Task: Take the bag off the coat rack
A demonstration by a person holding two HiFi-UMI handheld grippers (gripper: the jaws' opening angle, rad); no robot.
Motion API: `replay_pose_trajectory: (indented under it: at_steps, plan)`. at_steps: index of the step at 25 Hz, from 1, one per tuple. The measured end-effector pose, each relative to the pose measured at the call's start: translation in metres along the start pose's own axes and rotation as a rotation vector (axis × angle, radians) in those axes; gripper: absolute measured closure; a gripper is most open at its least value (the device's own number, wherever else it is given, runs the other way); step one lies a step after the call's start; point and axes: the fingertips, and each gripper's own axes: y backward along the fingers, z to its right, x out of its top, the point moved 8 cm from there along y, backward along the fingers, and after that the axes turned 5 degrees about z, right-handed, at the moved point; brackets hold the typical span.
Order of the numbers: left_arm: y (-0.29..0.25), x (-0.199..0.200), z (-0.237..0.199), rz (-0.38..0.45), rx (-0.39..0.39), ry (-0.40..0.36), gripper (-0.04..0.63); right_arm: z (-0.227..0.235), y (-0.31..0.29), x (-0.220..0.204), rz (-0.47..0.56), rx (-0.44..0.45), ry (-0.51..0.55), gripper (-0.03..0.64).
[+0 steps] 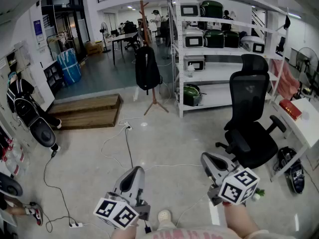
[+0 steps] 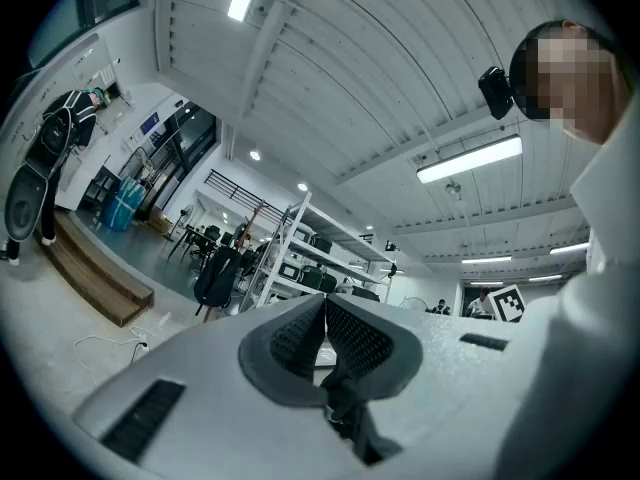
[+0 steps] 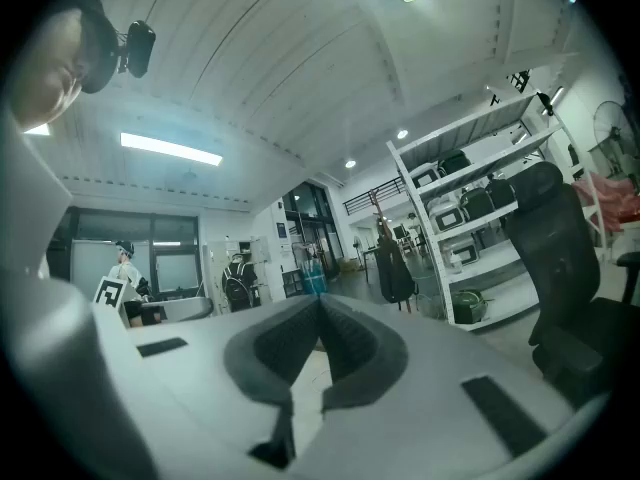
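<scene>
Holding grey left gripper point(image 1: 133, 172) and grey right gripper point(image 1: 210, 159) low over pale concrete floor point(image 1: 164, 133), both pointing forward. Showing jaws pressed together on each, gripping nothing. Seeing black backpack-style bag point(image 1: 147, 67) hanging upright on tall brown wooden coat rack point(image 1: 144, 14), well apart ahead, just left of white metal shelving unit point(image 1: 219, 68). Standing near black mesh office chair point(image 1: 251, 128) on right.
</scene>
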Motion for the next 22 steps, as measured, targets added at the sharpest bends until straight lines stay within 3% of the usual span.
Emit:
replay_pose_trajectory:
  at_steps: [8,15,22]
  plan:
    - [-0.029,0.002,-0.038,-0.011,0.027,0.034,0.588,0.018,-0.047,-0.004,-0.012,-0.013,-0.007,0.611]
    - [-0.079,0.017,-0.084,-0.009,0.015,0.015,0.588,0.043,-0.112,0.002,-0.001,-0.027,-0.031,0.611]
    - [-0.13,0.04,-0.134,0.001,-0.049,0.007,0.588,0.056,-0.183,0.016,0.074,-0.014,-0.069,0.611]
